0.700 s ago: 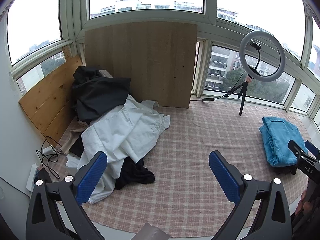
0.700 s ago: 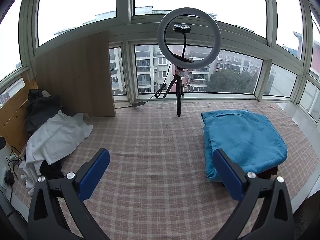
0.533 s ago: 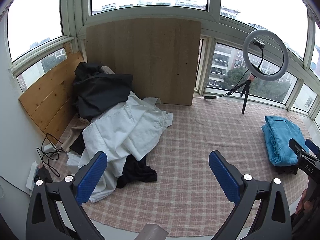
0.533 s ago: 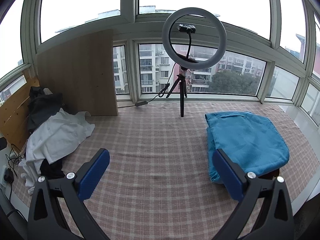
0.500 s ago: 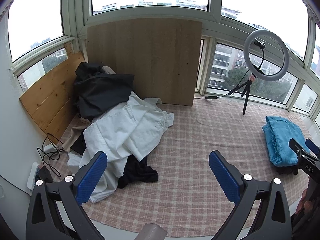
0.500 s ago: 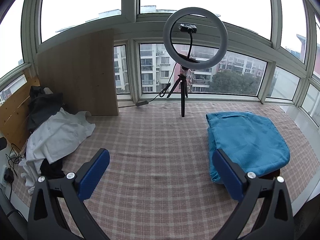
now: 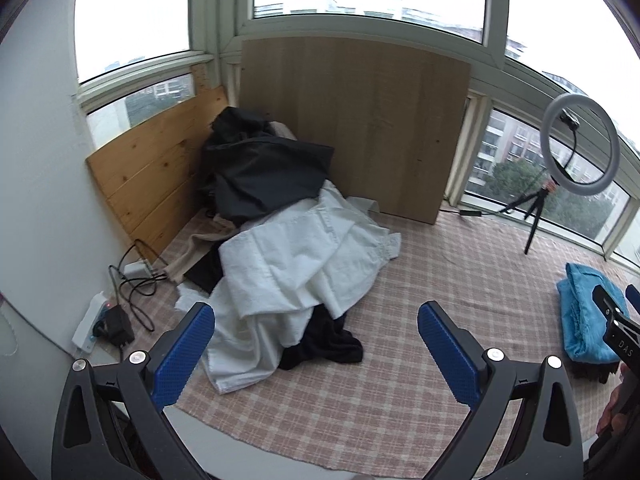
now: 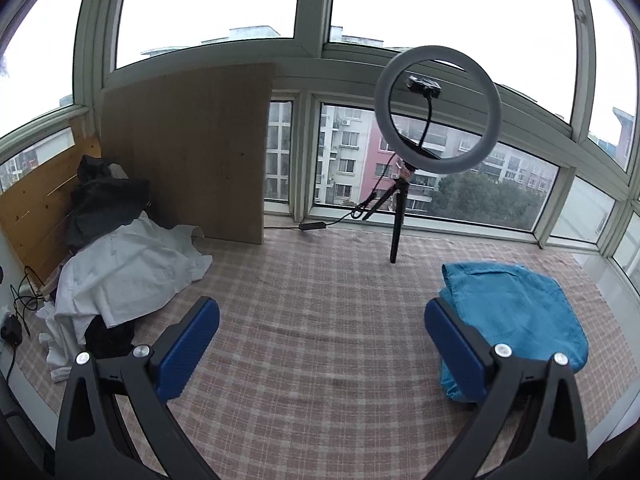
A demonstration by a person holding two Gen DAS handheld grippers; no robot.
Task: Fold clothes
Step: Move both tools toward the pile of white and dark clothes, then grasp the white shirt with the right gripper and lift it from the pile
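A heap of unfolded clothes fills the left corner: a white garment (image 7: 304,256) on top, a black one (image 7: 264,176) behind it and dark cloth (image 7: 324,344) at its front edge. The same white garment (image 8: 124,268) shows at the left in the right wrist view. A folded blue garment (image 8: 516,312) lies at the right on the checked cloth (image 8: 320,320); the left wrist view catches it as the blue garment (image 7: 584,320) at its right edge. My left gripper (image 7: 316,340) is open and empty, near the heap's front. My right gripper (image 8: 320,336) is open and empty, left of the blue garment.
A ring light on a tripod (image 8: 436,120) stands by the windows at the back. A wooden board (image 7: 352,120) leans against the window behind the heap. Cables and a power strip (image 7: 108,320) lie at the far left. The right gripper's tip (image 7: 616,316) juts in at the left view's right edge.
The left wrist view has swung left and drawn closer to the clothes heap, which now sits nearer its centre. The right wrist view has shifted slightly left. Both grippers stay open.
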